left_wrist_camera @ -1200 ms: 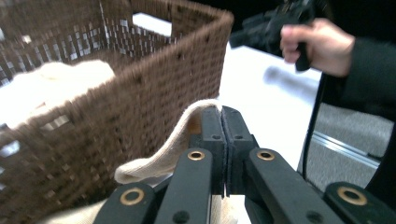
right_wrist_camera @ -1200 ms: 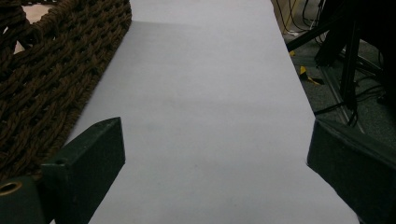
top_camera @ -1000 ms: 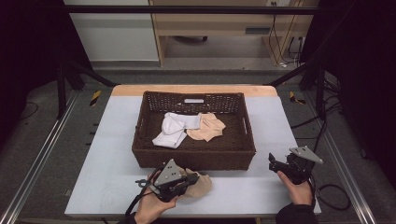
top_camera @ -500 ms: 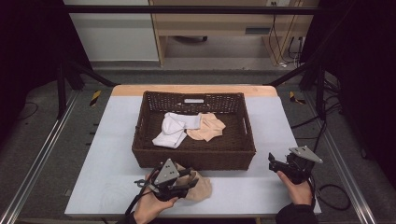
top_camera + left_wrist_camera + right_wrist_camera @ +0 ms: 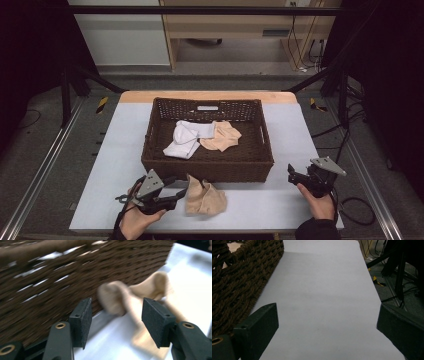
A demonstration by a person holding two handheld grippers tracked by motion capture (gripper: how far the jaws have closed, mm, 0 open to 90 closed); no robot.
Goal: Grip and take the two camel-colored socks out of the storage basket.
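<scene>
Since released, beige sock [image 5: 205, 199] off left tool [image 5: 176, 196].

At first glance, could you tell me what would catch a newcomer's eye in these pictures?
A dark wicker basket sits mid-table holding a white sock and a tan one. In front of it, a beige sock lies crumpled on the table, right by the open left gripper.

Left gripper [image 5: 176, 196]: black body, grey three-cornered top plate, black cable trailing. Flat black textured pads [image 5: 80, 321], brass-coloured rivets behind them. Right gripper [image 5: 292, 176]: same build. Dark sleeve [image 5: 312, 230] at right wrist.
</scene>
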